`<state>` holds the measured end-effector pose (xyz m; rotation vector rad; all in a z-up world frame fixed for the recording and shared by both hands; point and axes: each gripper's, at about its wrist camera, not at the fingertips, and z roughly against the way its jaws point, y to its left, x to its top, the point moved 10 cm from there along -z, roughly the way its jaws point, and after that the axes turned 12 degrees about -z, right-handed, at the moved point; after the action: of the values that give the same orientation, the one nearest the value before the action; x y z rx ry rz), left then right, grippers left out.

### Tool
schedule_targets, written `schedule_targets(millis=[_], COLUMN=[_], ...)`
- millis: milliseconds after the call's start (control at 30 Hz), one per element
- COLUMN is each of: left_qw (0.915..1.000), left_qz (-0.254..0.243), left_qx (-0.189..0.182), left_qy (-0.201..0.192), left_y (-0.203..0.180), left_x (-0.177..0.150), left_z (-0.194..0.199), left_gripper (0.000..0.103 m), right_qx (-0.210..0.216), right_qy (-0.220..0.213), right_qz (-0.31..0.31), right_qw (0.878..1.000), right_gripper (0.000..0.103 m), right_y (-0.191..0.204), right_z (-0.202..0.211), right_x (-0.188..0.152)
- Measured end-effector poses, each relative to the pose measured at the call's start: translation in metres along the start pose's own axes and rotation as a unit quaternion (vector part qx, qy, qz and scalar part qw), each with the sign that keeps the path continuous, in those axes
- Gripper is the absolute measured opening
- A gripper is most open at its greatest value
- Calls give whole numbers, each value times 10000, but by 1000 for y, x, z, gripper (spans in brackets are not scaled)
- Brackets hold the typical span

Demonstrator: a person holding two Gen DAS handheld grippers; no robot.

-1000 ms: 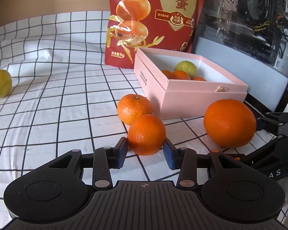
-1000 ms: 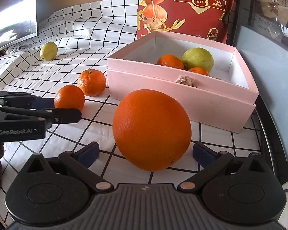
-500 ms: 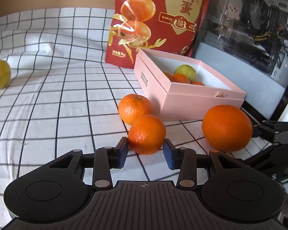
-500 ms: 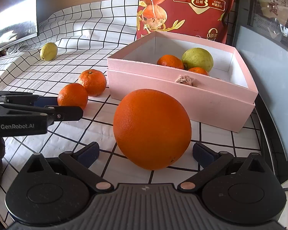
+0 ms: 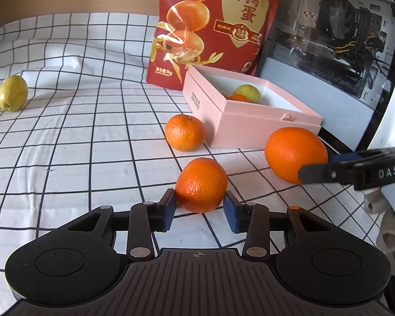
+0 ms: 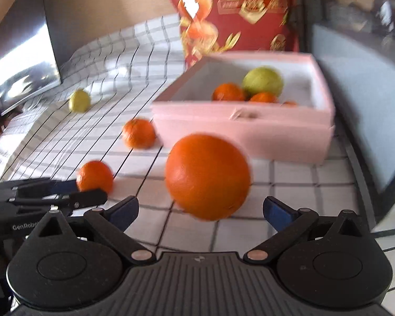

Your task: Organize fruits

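My left gripper [image 5: 199, 209] is shut on a small mandarin [image 5: 201, 184], its blue pads pressing both sides. A second mandarin [image 5: 184, 132] lies loose on the checked cloth beside the pink box [image 5: 266, 110]. In the blurred right wrist view, the big orange [image 6: 208, 176] sits between the tips of my right gripper [image 6: 201, 208], which is wide open with a gap on each side. The pink box [image 6: 250, 134] holds a green fruit [image 6: 263, 81] and several mandarins. A yellow-green fruit [image 5: 12, 97] lies alone at the far left.
A tall red snack bag [image 5: 210, 26] stands behind the box. A glass-sided computer case [image 5: 342, 31] closes off the right side. A shiny dark panel [image 6: 21, 60] stands at the left edge of the cloth. My left gripper [image 6: 90, 188] reaches in from the left.
The left gripper has drawn its mandarin back from the loose one. The right gripper has rolled and pulled back, so the big orange looks smaller and farther from its fingers.
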<state>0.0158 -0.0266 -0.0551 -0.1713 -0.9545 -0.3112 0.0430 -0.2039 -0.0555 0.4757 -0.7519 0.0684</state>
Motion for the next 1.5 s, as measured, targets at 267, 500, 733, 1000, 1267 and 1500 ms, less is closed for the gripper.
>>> schedule_targets(millis=[267, 500, 733, 1000, 1267, 1500], left_qw=[9999, 9998, 9996, 9980, 9975, 9965], left_qz=[-31, -127, -133, 490, 554, 678], left_qx=[-37, 35, -148, -122, -166, -213], left_qy=[-130, -124, -175, -368, -417, -444], left_y=[2, 3, 0, 25, 28, 30], left_x=[8, 23, 20, 6, 6, 5], left_z=[5, -9, -13, 4, 5, 6], left_gripper=[45, 47, 46, 46, 46, 46], right_qx=[-288, -438, -264, -171, -636, -762], right_qy=[-251, -343, -188, -398, -500, -239], right_qz=[288, 587, 253, 235, 507, 658], right_qw=[9989, 9967, 9992, 9988, 9954, 9946], right_gripper=[101, 100, 100, 100, 95, 87], right_y=[4, 11, 2, 7, 13, 29], right_z=[-19, -24, -27, -14, -14, -19], right_x=[6, 1, 1, 8, 21, 7])
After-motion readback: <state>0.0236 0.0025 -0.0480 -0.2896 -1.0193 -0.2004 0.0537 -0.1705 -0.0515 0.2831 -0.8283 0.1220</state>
